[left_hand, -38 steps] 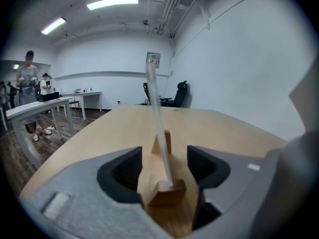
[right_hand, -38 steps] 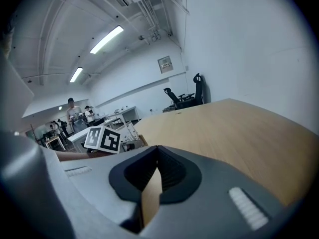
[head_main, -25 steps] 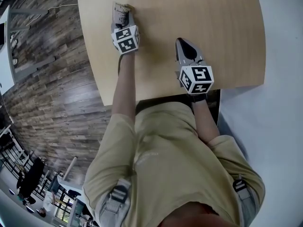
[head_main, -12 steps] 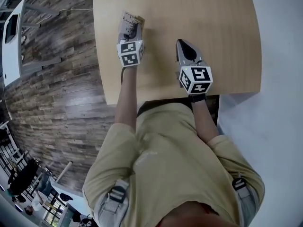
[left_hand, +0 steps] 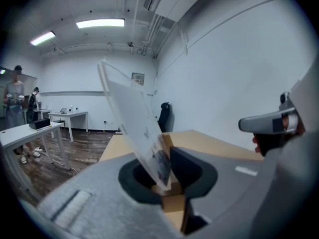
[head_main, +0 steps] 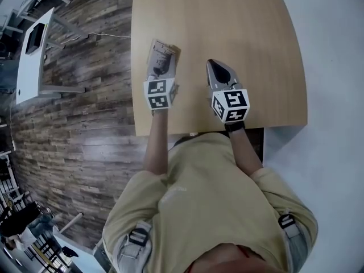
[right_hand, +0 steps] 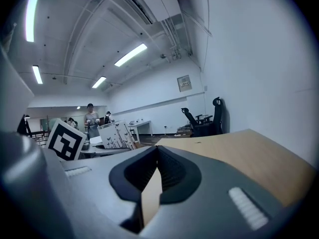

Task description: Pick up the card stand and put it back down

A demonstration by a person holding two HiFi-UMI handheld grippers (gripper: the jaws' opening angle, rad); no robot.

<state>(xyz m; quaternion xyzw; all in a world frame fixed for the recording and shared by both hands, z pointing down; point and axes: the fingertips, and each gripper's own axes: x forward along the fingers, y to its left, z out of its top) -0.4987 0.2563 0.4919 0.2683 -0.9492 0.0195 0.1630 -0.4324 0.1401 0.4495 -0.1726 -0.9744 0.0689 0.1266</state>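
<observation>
Card stand (head_main: 164,54) held clear of the table (head_main: 244,33), over its left side.
Left gripper (left_hand: 167,178): jaws have just been closing and now clamp the stand's wooden base, with the white card leaning left. Right gripper (head_main: 216,67): jaws together with nothing between them, above the table's near middle, just right of the stand. Table top is light wood. Floor (head_main: 85,129) is dark planks, left of the table. Room has white walls (left_hand: 234,68), ceiling strip lights (left_hand: 99,23), a black chair (left_hand: 164,116) by the far wall, and white desks (left_hand: 70,116) at far left with people (left_hand: 17,91) standing nearby.
</observation>
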